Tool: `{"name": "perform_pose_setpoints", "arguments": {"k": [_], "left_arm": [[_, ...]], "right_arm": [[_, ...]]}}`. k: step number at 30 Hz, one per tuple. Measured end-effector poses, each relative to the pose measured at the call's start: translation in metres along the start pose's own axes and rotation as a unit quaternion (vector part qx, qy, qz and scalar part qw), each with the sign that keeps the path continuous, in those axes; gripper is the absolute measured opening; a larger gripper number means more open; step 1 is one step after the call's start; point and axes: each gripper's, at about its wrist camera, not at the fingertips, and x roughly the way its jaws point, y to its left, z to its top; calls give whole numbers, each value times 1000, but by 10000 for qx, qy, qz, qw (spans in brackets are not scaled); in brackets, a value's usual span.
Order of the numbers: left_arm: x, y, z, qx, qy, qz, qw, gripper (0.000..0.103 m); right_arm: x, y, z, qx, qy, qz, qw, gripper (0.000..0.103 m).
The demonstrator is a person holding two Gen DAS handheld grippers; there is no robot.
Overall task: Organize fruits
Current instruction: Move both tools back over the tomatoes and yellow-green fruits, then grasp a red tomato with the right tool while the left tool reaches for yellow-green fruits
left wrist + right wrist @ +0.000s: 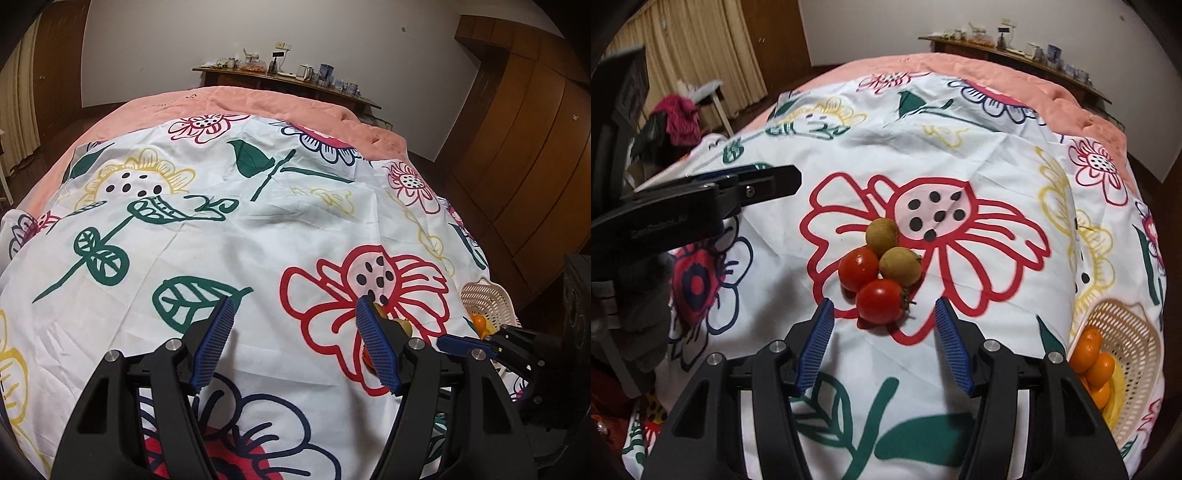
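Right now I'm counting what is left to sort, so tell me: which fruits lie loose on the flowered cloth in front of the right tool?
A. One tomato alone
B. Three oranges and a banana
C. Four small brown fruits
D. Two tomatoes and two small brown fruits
D: the right wrist view shows two red tomatoes touching two small brown fruits in one cluster, while the oranges sit in the basket.

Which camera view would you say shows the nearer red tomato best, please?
The right wrist view: the nearer tomato lies whole and unobstructed on the cloth, just ahead of the open right tool. In the left wrist view only an orange-red sliver shows behind a finger, and I cannot tell which fruit it is.
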Motion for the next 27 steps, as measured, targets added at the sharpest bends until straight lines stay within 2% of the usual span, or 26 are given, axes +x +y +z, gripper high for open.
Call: {"name": "perform_pose_setpoints", "arguments": {"k": [6, 8, 14, 17, 27], "left_arm": [[0, 5, -1, -67, -12, 5, 10000, 70], [0, 6, -1, -77, -14, 1, 10000, 70], [0, 5, -2, -53, 7, -10, 10000, 70], [1, 3, -3, -16, 15, -20, 10000, 70], [8, -5, -10, 113, 124, -26, 9999, 70]], "right_arm": [[13, 5, 9, -74, 194, -75, 9998, 55], [16, 6, 10, -103, 250, -87, 9996, 48], [20, 10, 9, -212, 324, -175, 9991, 41], [18, 7, 8, -144, 296, -152, 9993, 37], [-6, -2, -6, 72, -1, -127, 9999, 37]]}}
